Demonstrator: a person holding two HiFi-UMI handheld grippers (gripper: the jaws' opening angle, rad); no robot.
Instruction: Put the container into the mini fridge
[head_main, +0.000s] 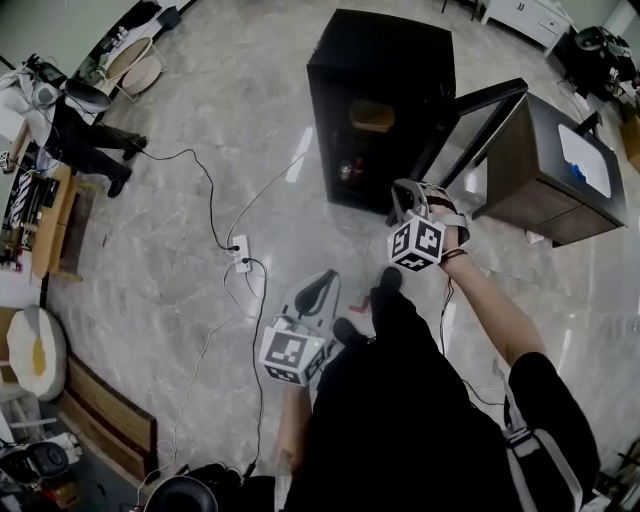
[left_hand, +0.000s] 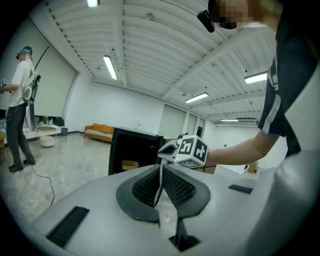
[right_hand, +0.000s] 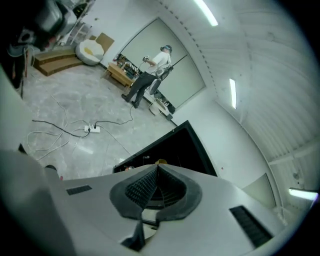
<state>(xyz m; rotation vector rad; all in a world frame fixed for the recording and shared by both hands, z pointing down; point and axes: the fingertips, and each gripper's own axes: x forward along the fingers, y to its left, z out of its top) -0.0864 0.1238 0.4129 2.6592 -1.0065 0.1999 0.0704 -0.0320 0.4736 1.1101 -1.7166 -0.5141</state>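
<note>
Apparently light and rigid, the container (head_main: 371, 116) inside the mini fridge (head_main: 385, 40) suits a rim pinch; left gripper (left_hand: 161, 170) and right gripper (right_hand: 157, 169) sit closed, empty.

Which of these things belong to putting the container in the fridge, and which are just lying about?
On the job: mini fridge, its open door, yellowish container on its shelf, left gripper and right gripper, jaws of both together and empty.
Just lying about: power strip on the floor, cabinet beside the fridge, round cushion, a person in the background.
</note>
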